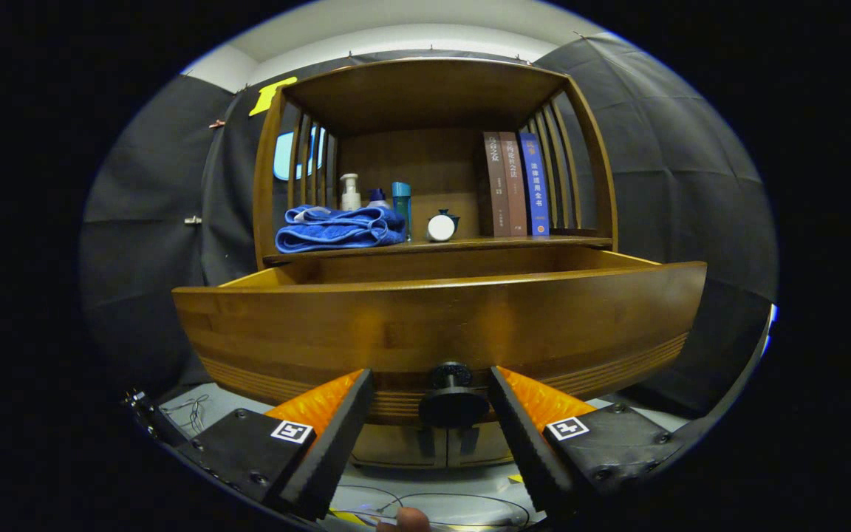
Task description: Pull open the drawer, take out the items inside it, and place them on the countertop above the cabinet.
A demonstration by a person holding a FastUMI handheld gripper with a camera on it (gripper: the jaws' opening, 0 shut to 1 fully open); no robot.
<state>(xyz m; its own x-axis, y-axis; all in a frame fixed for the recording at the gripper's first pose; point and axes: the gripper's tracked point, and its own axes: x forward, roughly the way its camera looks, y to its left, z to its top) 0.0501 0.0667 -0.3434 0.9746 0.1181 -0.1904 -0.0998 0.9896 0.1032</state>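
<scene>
Drawer (440, 325) of a wooden cabinet (425, 96) stands pulled out, its curved front filling the space just ahead of the hand-held gripper (431, 410). The fingers are spread wide, one on each side of the dark round knob (453, 395) at the front's lower middle, with a gap left between each finger and the knob. What lies inside the drawer cannot be seen over its front edge. Above the drawer, the countertop (470, 242) carries a folded blue towel (340, 227) at 10 o'clock from the knob. A pump bottle (350, 193), a dark-capped bottle (377, 198) and a teal tube (402, 207) stand behind the towel. A small white-faced round object (441, 226) sits at 12 o'clock, and three upright books (518, 185) at 1 o'clock lean near the slatted side. Bare counter remains between the round object and the towel. Thin cables (196, 410) lie on the pale floor at 9 o'clock.
</scene>
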